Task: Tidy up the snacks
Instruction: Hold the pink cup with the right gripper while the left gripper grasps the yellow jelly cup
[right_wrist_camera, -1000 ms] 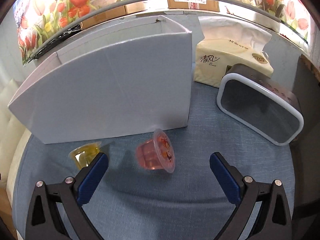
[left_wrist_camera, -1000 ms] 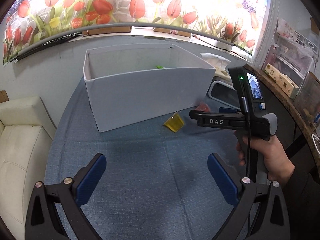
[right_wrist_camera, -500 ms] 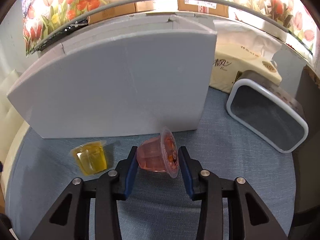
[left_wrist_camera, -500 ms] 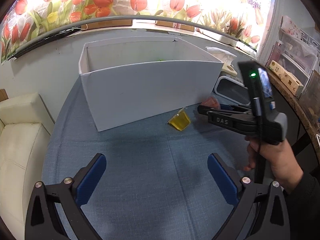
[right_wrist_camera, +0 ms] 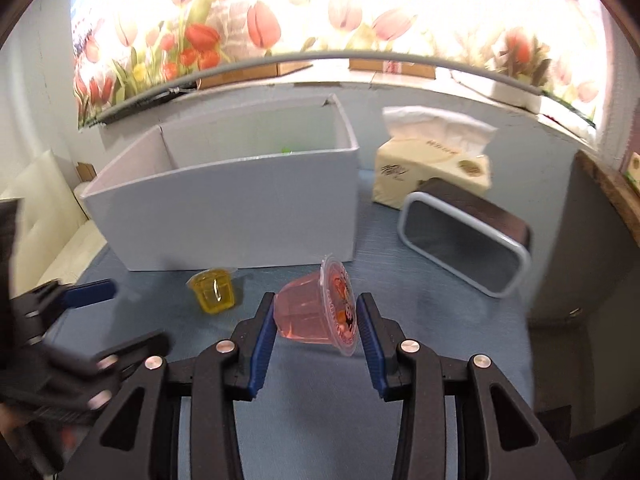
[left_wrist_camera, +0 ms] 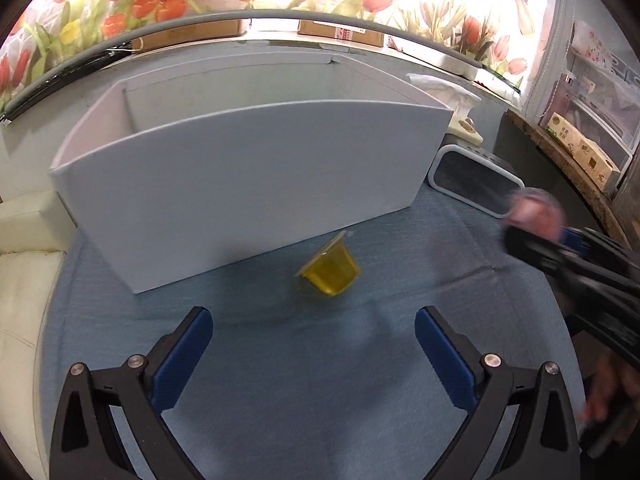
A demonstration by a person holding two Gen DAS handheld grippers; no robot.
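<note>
My right gripper (right_wrist_camera: 316, 320) is shut on a pink jelly cup (right_wrist_camera: 308, 312) and holds it on its side, lifted above the blue cloth. The cup shows blurred at the right of the left wrist view (left_wrist_camera: 534, 212). A yellow jelly cup (left_wrist_camera: 330, 272) lies tipped on the cloth in front of the white box (left_wrist_camera: 240, 184); it also shows in the right wrist view (right_wrist_camera: 214, 290). My left gripper (left_wrist_camera: 314, 344) is open and empty, just short of the yellow cup. Something green (right_wrist_camera: 286, 148) lies inside the white box (right_wrist_camera: 240, 224).
A tissue pack (right_wrist_camera: 432, 168) and a dark white-rimmed container (right_wrist_camera: 464, 248) stand right of the box. A cream sofa (left_wrist_camera: 24, 280) lies off the table's left edge. Shelves with boxes (left_wrist_camera: 584, 148) are at the far right.
My right gripper closed on the pink jelly cup and lifted it up and back. My left gripper moved forward toward the yellow cup and stayed open.
</note>
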